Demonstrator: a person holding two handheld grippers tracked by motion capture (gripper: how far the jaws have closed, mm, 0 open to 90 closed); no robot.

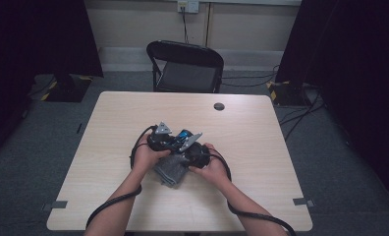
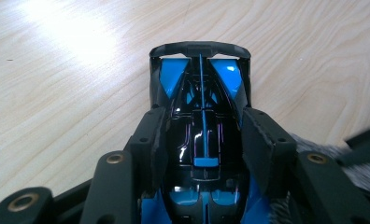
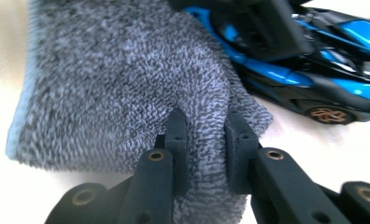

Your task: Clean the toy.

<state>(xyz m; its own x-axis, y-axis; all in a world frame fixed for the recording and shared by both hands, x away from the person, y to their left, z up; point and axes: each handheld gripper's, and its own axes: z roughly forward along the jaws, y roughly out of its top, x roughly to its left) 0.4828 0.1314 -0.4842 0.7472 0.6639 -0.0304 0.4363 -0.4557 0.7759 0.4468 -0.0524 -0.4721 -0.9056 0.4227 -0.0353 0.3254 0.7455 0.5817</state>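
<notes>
While you wipe: your left gripper (image 2: 202,149) clamps the blue toy car (image 2: 202,121) steady at table (image 1: 261,147) centre
Cloth: your right gripper (image 3: 204,140) pinches the grey towel (image 3: 127,79) just beside the car, ready to rub its side

left tool (image 1: 159,139) | right tool (image 1: 195,150) | both over grey towel (image 1: 170,172); table (image 1: 109,147) centre
</notes>
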